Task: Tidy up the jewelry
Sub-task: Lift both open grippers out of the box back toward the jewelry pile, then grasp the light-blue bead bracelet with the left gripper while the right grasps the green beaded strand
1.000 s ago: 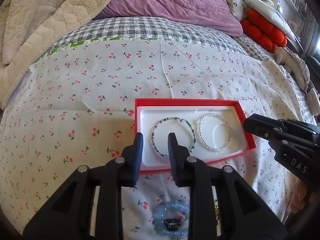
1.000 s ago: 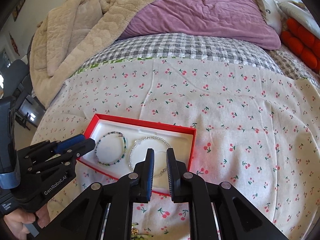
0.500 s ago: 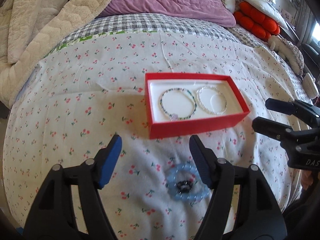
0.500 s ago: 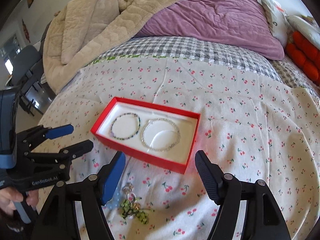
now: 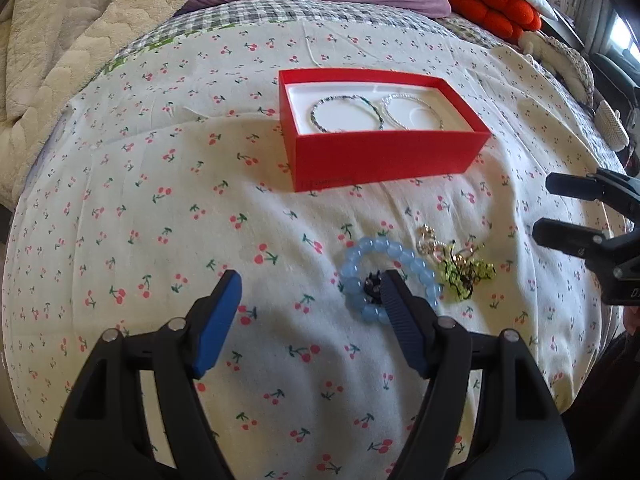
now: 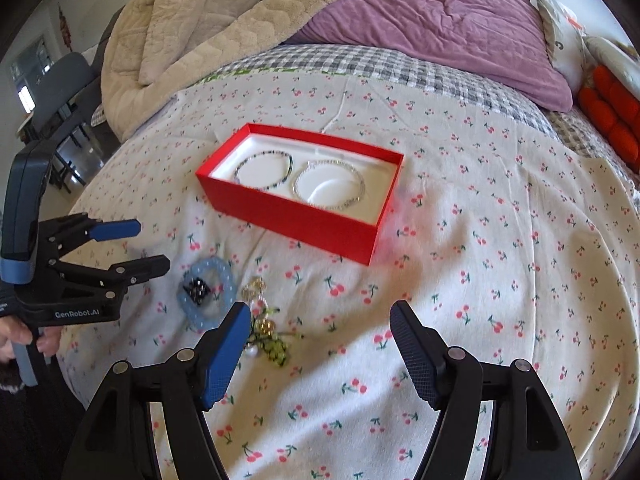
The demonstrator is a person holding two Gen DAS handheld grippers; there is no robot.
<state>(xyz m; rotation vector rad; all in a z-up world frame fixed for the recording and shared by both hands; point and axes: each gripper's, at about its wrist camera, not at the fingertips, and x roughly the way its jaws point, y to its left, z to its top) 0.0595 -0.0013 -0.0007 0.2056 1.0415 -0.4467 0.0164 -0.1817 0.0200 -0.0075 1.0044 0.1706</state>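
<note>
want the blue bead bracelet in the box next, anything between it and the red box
Nothing visible. Bare cherry-print sheet lies between the blue bead bracelet and the red box. The green and gold cluster sits to its right, off that line. The box's near wall must be cleared.

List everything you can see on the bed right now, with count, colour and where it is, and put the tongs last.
Jewelry box: one, red, white lining, on the cherry-print sheet.
Dark beaded bracelet: one, green-black, left in box.
Silver bracelet: one, right in box.
Chunky bead bracelet: one, pale blue, on sheet before the box.
Small dark piece: one, black, inside the blue bracelet.
Tangled jewelry: one heap, green and gold, beside the blue bracelet.
Blanket: beige, far left.
Duvet: purple, far end.
Cushion: orange-red, far right.
Left tongs: open, empty.
Right tongs: open, empty.
</note>
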